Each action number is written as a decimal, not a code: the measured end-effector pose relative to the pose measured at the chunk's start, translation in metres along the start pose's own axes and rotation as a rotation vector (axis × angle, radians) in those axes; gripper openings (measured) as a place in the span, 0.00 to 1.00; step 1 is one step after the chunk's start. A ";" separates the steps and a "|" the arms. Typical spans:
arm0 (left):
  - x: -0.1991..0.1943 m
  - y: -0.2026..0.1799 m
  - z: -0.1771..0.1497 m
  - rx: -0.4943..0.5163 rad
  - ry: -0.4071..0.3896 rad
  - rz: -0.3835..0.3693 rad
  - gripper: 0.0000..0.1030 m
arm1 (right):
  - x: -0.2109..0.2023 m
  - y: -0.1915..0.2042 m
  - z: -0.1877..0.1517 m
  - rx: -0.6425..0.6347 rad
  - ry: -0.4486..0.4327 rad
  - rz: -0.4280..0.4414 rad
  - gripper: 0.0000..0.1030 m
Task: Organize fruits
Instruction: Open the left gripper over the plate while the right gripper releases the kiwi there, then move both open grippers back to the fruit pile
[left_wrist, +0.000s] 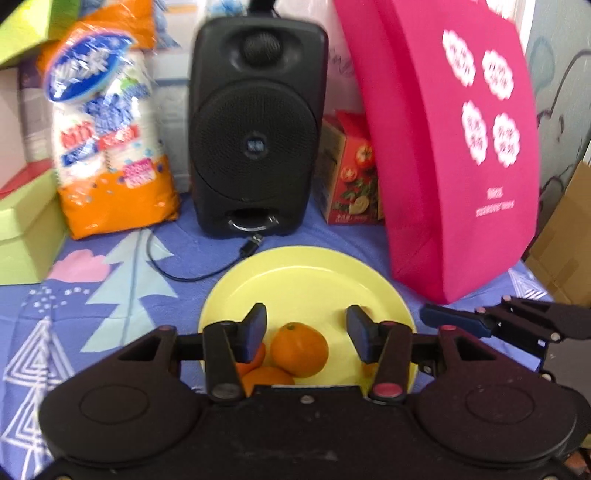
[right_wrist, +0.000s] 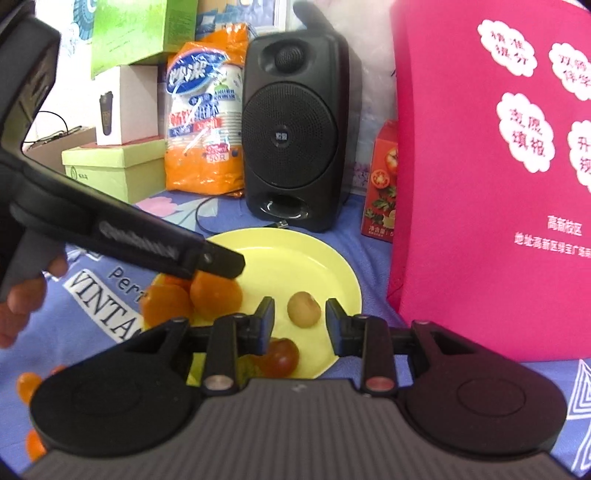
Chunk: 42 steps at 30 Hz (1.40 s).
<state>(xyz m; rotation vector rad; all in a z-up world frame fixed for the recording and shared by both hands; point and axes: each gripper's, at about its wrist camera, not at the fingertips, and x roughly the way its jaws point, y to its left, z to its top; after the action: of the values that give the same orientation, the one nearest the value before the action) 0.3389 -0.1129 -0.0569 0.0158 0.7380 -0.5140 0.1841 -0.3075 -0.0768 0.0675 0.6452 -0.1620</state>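
A yellow plate (left_wrist: 310, 273) lies on the blue patterned cloth and holds three oranges; the nearest orange (left_wrist: 299, 349) sits just below and between the jaws of my open, empty left gripper (left_wrist: 306, 325). In the right wrist view the plate (right_wrist: 291, 254) carries the oranges (right_wrist: 216, 295), a small yellowish-brown fruit (right_wrist: 303, 309) and a red tomato-like fruit (right_wrist: 282, 356). My right gripper (right_wrist: 300, 321) is open and empty, hovering over the yellowish fruit. The left gripper's body (right_wrist: 140, 236) reaches over the oranges from the left.
A black speaker (left_wrist: 256, 125) with a cable stands behind the plate. A pink bag (left_wrist: 454, 147) stands at the right, an orange packet of cups (left_wrist: 107, 140) and green boxes (left_wrist: 26, 229) at the left. Small orange fruits (right_wrist: 27, 386) lie on the cloth at the left.
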 end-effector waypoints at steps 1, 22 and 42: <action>-0.010 0.000 -0.001 0.004 -0.009 0.006 0.47 | -0.007 0.001 -0.002 0.003 -0.006 0.001 0.33; -0.146 0.022 -0.152 -0.094 -0.057 0.166 0.47 | -0.101 0.067 -0.082 -0.014 0.018 0.108 0.40; -0.110 0.004 -0.185 0.041 -0.060 0.253 0.49 | -0.090 0.098 -0.105 -0.088 0.089 0.094 0.59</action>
<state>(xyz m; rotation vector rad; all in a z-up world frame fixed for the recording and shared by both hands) 0.1542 -0.0259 -0.1239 0.1297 0.6551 -0.2869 0.0676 -0.1879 -0.1047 0.0201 0.7358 -0.0398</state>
